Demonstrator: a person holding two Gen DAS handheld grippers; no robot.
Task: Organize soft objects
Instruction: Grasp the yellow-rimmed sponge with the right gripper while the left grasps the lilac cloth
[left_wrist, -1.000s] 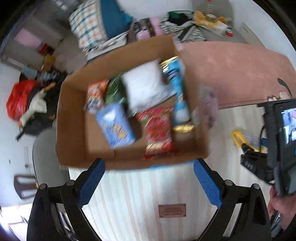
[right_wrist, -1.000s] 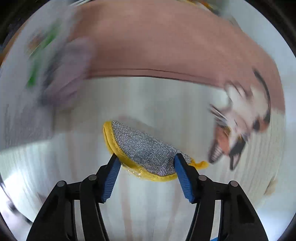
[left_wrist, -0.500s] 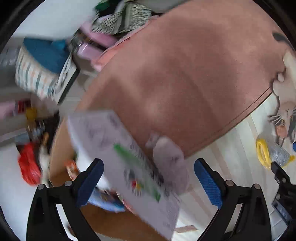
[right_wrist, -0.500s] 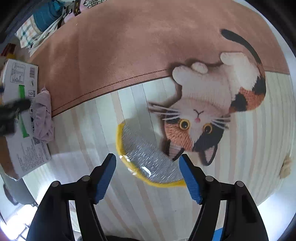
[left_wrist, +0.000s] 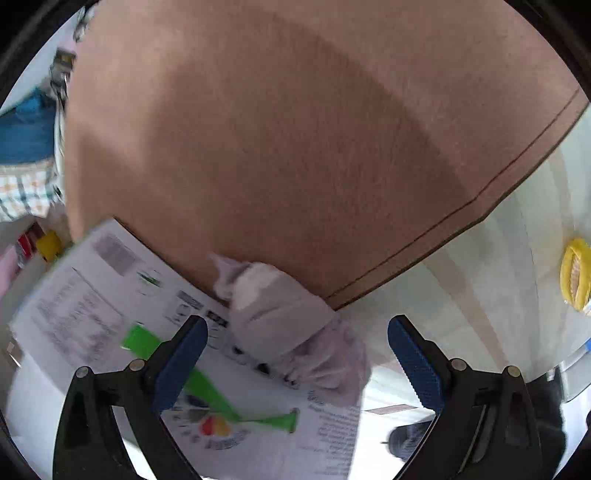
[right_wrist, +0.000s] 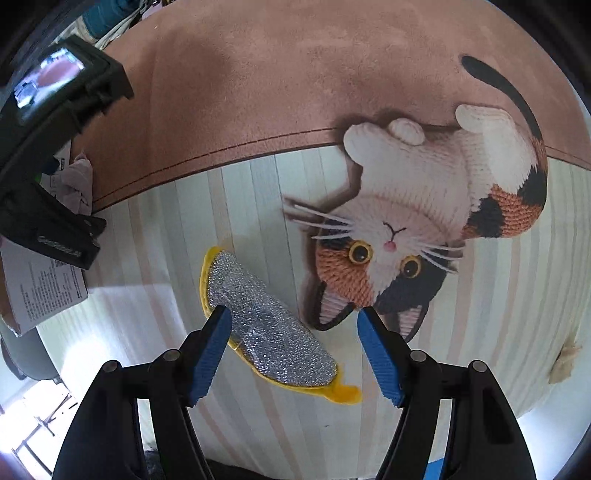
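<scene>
A crumpled pale lilac cloth (left_wrist: 288, 317) lies on a white printed box flap (left_wrist: 92, 317) at the edge of the pink mat. My left gripper (left_wrist: 295, 362) is open and hovers just above the cloth, jaws either side of it. A silver glitter scouring pad with a yellow rim (right_wrist: 266, 332) lies on the striped floor. My right gripper (right_wrist: 295, 354) is open, and the pad lies under its left finger, untouched. The pad also shows in the left wrist view (left_wrist: 574, 277). The cloth also shows in the right wrist view (right_wrist: 79, 181).
A pink mat (left_wrist: 295, 147) with a calico cat picture (right_wrist: 436, 221) covers the far floor. The left gripper's body with its small screen (right_wrist: 48, 81) fills the right wrist view's upper left. Folded clothes and a blue bag (left_wrist: 26, 133) lie at far left.
My left gripper swung from above the open cardboard box to the box flap and dropped close to the lilac cloth. My right gripper let go of the glitter pad and opened.
</scene>
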